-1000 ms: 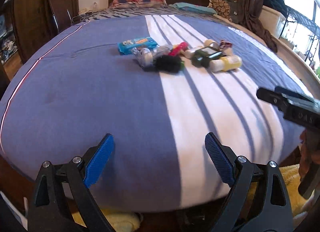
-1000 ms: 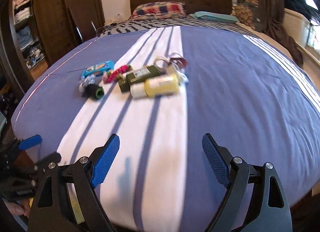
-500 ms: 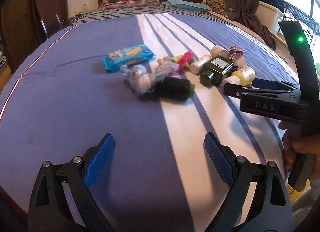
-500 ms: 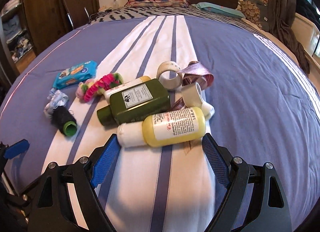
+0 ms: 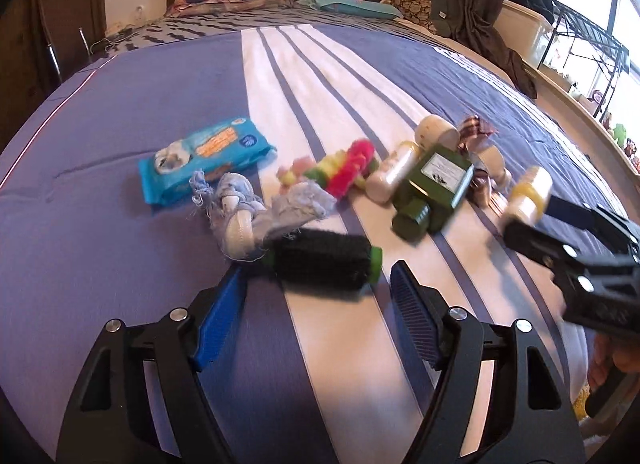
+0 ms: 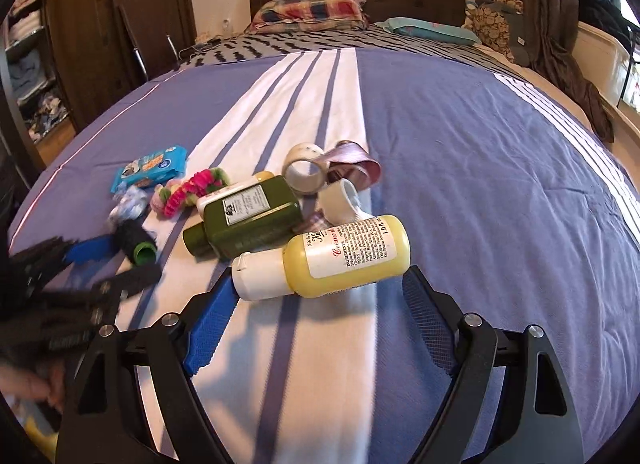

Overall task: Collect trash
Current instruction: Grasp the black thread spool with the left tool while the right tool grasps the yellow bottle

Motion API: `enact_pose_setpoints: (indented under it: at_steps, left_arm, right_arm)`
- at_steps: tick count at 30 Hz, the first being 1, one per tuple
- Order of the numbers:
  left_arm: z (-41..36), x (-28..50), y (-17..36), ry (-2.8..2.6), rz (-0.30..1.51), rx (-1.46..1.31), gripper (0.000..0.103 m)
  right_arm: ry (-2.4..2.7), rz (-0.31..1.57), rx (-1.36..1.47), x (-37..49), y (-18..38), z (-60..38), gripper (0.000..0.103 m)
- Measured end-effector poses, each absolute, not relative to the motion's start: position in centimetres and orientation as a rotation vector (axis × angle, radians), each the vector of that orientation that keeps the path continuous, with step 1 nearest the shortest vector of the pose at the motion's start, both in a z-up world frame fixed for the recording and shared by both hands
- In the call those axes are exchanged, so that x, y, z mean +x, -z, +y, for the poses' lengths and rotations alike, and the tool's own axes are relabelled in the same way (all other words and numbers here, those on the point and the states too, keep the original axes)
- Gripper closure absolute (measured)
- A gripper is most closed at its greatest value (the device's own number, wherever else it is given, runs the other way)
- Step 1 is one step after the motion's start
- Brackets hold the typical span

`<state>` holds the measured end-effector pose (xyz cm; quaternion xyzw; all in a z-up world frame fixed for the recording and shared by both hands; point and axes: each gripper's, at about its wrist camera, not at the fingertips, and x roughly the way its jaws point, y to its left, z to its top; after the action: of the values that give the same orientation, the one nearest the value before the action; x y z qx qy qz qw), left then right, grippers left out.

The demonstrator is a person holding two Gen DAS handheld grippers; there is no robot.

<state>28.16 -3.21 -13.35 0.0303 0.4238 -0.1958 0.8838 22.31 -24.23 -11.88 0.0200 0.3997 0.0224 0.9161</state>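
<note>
Left gripper, jaws apart, straddles the roller lying crosswise at 12 o'clock, green cap toward 3. Prob light, bristly, stiff core: pinch mid-barrel, across the long axis.

Right gripper, jaws apart, has the yellow bottle just ahead at 12, axis 9-to-3, white cap toward 9. Smooth plastic, likely slippery, some weight; grip at label, not cap.

Farther, at 11: green bottle, cap toward 8, still on the bed.

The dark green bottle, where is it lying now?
In the right wrist view the dark green bottle lies on the bed's white stripe, just behind the yellow lotion bottle, with the pink scrunchie to its left.
</note>
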Motion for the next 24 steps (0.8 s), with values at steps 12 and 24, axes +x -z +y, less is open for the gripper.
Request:
enact_pose_setpoints:
  at_steps: [12,24]
  left_arm:
    - [-4.4,28.8,13.3,0.4,0.886,0.118,0.05]
    - [-5.4,26.0,13.3,0.403,0.878,0.118,0.051]
  right_arm:
    - [-0.055,0.858,0.074,22.4,12.8,-25.1,0.063]
    - [-0.018,0.853,0.092,24.5,12.7,-25.1,0.041]
